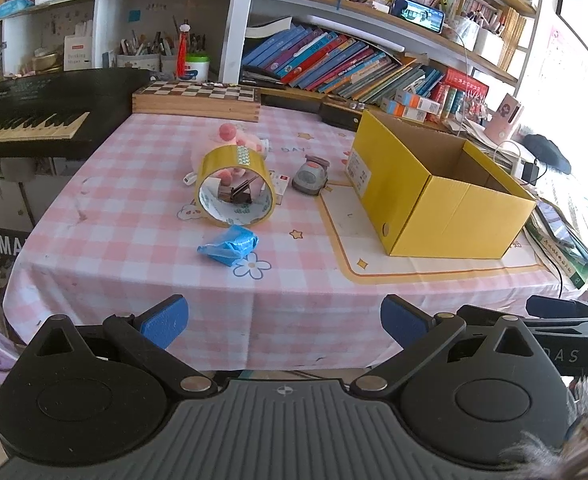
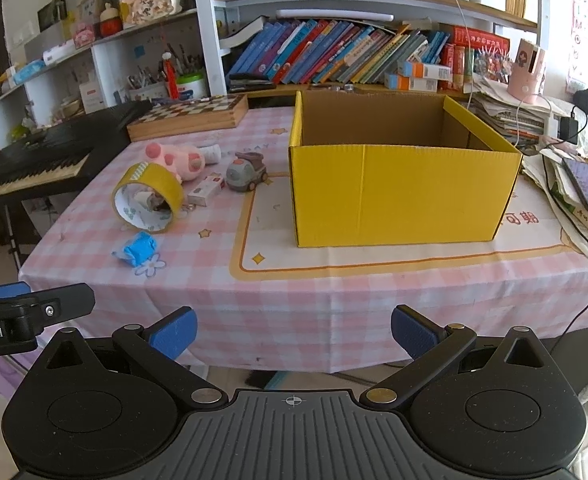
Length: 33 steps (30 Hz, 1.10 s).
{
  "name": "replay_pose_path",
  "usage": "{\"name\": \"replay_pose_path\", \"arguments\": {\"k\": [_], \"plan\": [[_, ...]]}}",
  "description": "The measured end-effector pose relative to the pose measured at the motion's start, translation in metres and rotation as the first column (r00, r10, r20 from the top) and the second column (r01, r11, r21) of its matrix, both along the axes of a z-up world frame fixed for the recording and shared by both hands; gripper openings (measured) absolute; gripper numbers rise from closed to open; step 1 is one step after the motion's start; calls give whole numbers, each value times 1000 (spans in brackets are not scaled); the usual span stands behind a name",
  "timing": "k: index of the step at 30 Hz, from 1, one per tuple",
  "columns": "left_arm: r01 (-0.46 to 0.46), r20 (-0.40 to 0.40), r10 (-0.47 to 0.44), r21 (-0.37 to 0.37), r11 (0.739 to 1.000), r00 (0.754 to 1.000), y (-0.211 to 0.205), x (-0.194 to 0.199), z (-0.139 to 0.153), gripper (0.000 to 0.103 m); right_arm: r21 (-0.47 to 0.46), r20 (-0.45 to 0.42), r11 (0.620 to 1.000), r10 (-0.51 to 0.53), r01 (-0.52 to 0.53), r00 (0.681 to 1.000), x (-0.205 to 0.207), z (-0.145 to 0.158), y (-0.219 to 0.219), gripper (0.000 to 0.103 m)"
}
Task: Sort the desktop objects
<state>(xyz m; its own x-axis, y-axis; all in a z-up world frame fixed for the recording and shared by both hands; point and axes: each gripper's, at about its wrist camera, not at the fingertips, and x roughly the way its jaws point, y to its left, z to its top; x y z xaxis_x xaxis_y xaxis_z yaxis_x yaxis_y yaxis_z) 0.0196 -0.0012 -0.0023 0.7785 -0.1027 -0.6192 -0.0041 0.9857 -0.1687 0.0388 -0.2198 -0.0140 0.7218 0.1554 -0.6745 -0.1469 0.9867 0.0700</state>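
Spread blue fingers, tape roll beyond.

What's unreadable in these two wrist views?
- Yellow box floor: hidden by its front wall in the right view, by its near walls in the left.
- Items inside tape roll: small, shadowed, both views.
- Pink plush: half hidden behind the roll, left view.

Colours on the desk
A pink-and-white checked tablecloth is seen under a yellow cardboard box, a yellow tape roll, a blue wrapper and a pink spotted plush toy.
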Motion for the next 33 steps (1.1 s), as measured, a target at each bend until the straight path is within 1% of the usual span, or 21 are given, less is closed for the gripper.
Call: {"name": "replay_pose_path", "arguments": {"k": [8,29,33], "plan": [[14,10,-14,21,1000,1000,-2,1,1,103,1,2,1000,-6,6,1000,1,0,0,103],[23,19,-23,34,999,1000,-1,-4,7,103,9,-1,1000,-8,8,1000,0,-1,-1,103],[18,20,-19,37,999,1000,-1,-5,8,103,-16,2,1000,-22,22,1000,-1,-1,1,103]]}}
